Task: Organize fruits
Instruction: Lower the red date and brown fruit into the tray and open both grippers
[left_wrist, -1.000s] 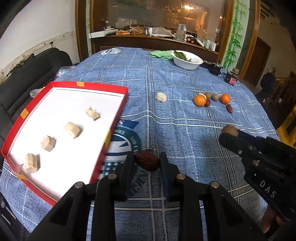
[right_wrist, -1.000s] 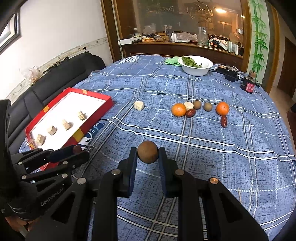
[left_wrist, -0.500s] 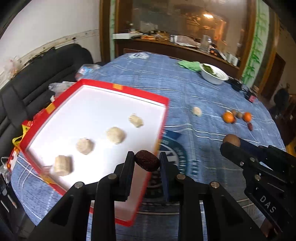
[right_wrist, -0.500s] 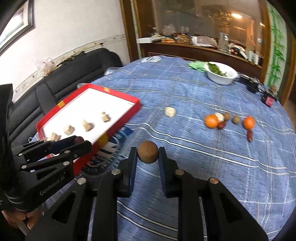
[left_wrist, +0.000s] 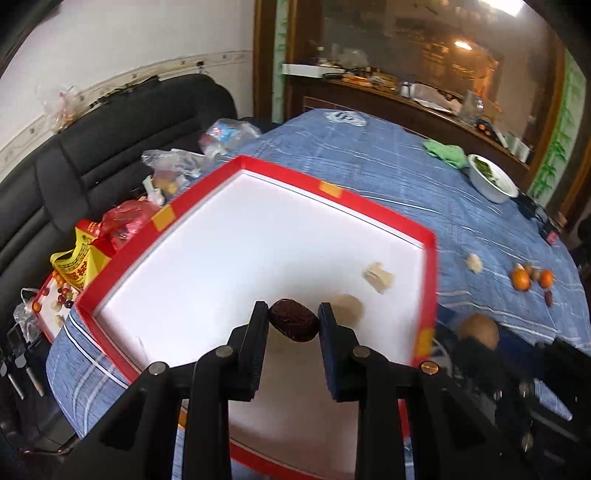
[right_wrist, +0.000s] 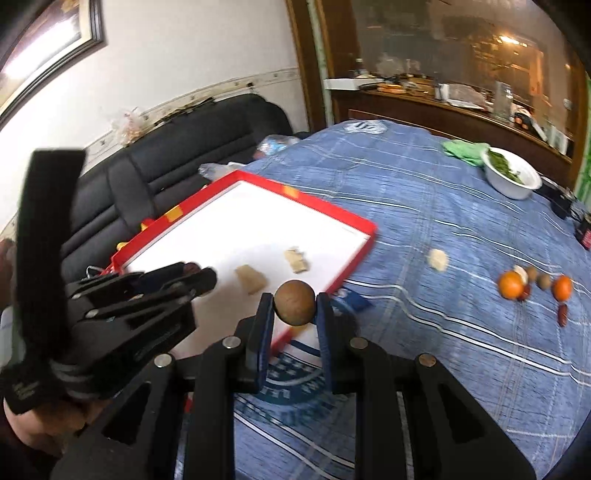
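Two pale chunks (left_wrist: 377, 277) beside red date (left_wrist: 293, 325).

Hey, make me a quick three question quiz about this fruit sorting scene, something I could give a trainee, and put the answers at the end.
1. What does the left tool grip?
2. True or false: the right tool is empty.
3. Where do the two oranges lie: A) in the red tray, B) on the blue cloth, C) in the white bowl?

Key
1. A dark red date, pinched between its fingers above the tray's white floor.
2. False: it holds a round brown fruit.
3. B, in a cluster with other small fruits, apart from the tray.
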